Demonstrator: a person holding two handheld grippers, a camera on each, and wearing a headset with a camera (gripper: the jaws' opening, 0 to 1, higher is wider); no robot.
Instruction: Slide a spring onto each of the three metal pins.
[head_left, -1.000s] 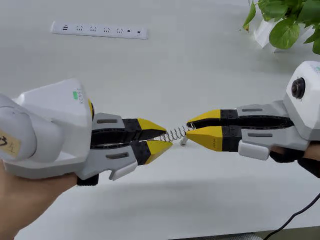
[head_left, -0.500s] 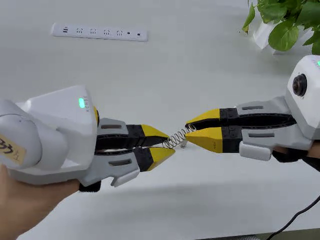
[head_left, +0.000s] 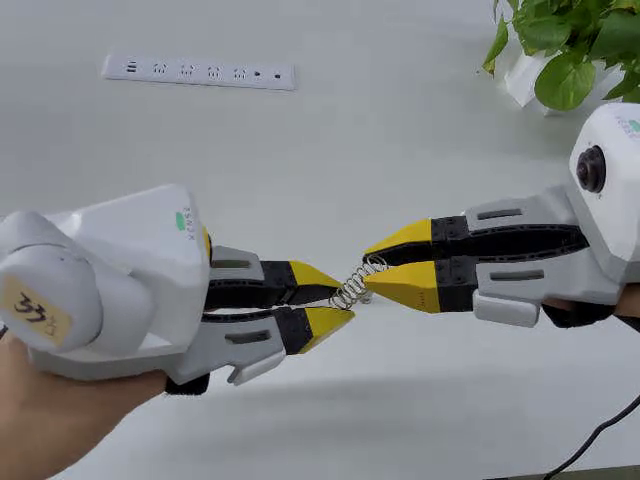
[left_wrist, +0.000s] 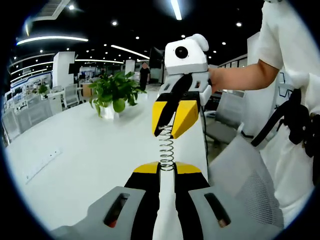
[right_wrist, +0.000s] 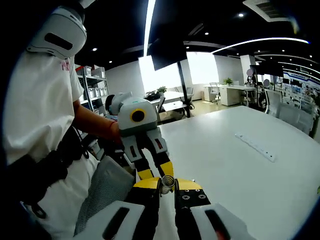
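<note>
Spring (head_left: 352, 284) axis tip-to-tip, slanting up-right — left gripper (head_left: 345, 302) clamps lower end, right gripper (head_left: 367, 266) upper end.

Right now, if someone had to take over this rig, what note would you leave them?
Grippers: the left tongs are shut on one end of the spring, and the right tongs are shut on its other end.
Things: the spring hangs between them above the table. Whether a pin runs inside it cannot be told.
Done: nothing I can confirm.
Left: probably all three pins.
</note>
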